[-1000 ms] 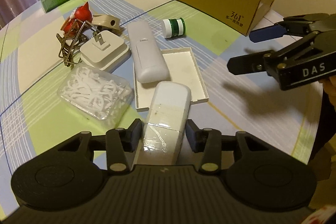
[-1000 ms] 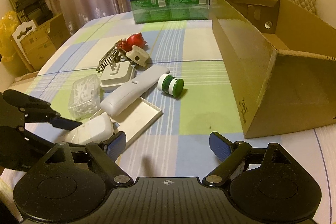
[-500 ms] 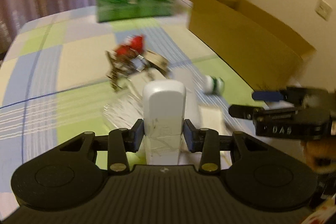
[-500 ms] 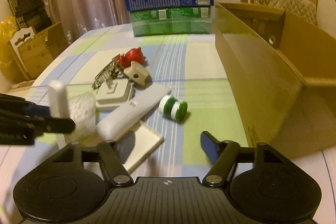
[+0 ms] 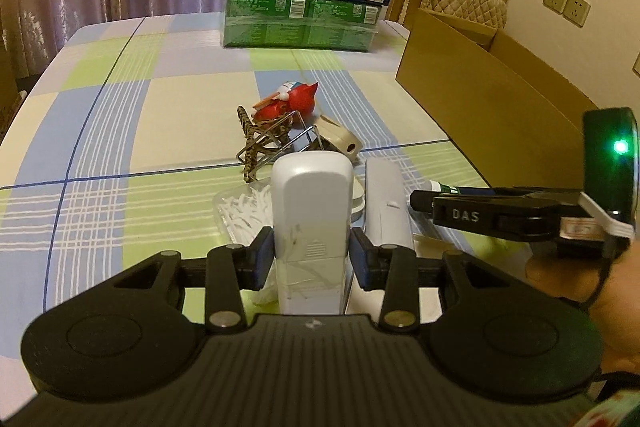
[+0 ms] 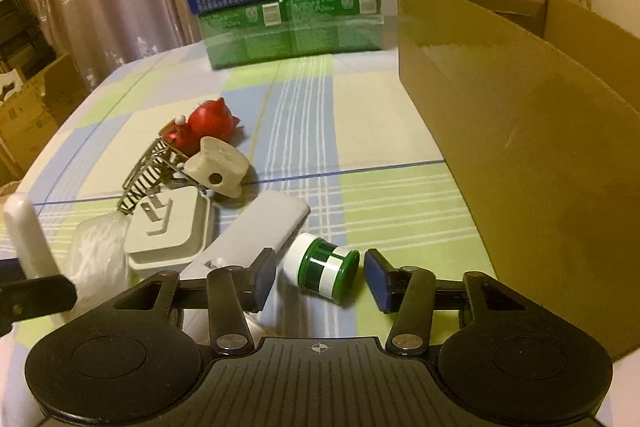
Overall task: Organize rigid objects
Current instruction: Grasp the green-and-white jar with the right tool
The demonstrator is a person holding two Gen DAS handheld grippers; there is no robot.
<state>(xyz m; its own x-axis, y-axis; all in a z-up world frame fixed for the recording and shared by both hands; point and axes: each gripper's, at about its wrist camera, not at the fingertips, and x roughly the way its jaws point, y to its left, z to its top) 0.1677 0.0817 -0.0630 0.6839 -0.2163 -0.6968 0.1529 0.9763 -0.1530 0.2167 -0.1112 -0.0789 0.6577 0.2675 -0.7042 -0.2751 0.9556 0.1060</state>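
My left gripper [image 5: 312,254] is shut on a white remote-like device [image 5: 312,203] and holds it upright above the table; it also shows in the right wrist view [image 6: 28,239]. My right gripper [image 6: 320,277] is open, its jaws either side of a green and white small jar [image 6: 322,267] lying on the table, not touching it. It also shows in the left wrist view [image 5: 424,201]. A grey oblong case [image 6: 256,239], a white plug adapter [image 6: 168,227], a clear box of floss picks [image 6: 100,255] and a red toy [image 6: 208,123] lie nearby.
An open cardboard box [image 6: 520,131] stands on the right of the checked tablecloth [image 5: 120,147]. Stacked blue and green cartons [image 5: 304,7] stand at the back. A wire clip [image 6: 152,167] and a beige plug [image 6: 220,167] lie by the red toy.
My left gripper has lifted the white device off the flat white tray and tilted it upright. My right gripper has moved forward and down until its jaws flank the green jar.
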